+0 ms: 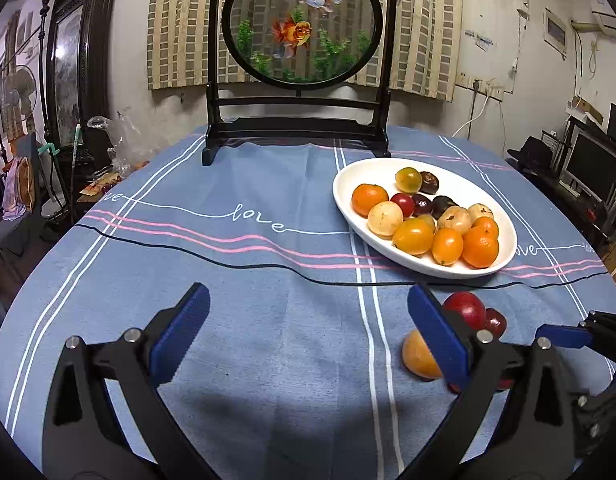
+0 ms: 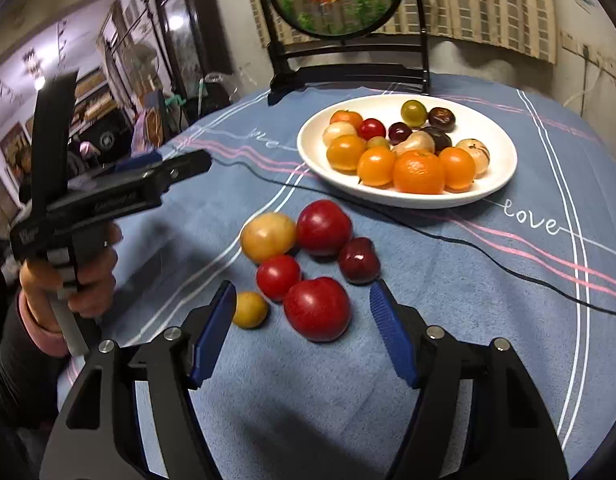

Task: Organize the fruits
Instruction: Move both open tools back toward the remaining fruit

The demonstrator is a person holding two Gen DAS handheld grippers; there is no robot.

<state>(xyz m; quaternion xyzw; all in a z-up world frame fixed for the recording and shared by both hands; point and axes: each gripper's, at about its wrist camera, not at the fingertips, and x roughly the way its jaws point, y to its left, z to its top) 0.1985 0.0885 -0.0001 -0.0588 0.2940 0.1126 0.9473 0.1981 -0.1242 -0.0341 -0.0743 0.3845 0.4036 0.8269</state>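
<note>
With most fruit already on the plate (image 2: 495,184) at upper right, the right hand-held gripper (image 2: 302,326) hung spread before the nearest red fruit (image 2: 316,308) of the loose worktop cluster, apparently about to pinch it, while the left hand-held gripper (image 1: 308,330) waited spread and empty.

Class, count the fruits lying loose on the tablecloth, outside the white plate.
6, clustered before the right gripper: large yellow fruit, large red fruit, dark red fruit, small red fruit, nearest big red fruit, small yellow fruit. None looks hidden.
</note>
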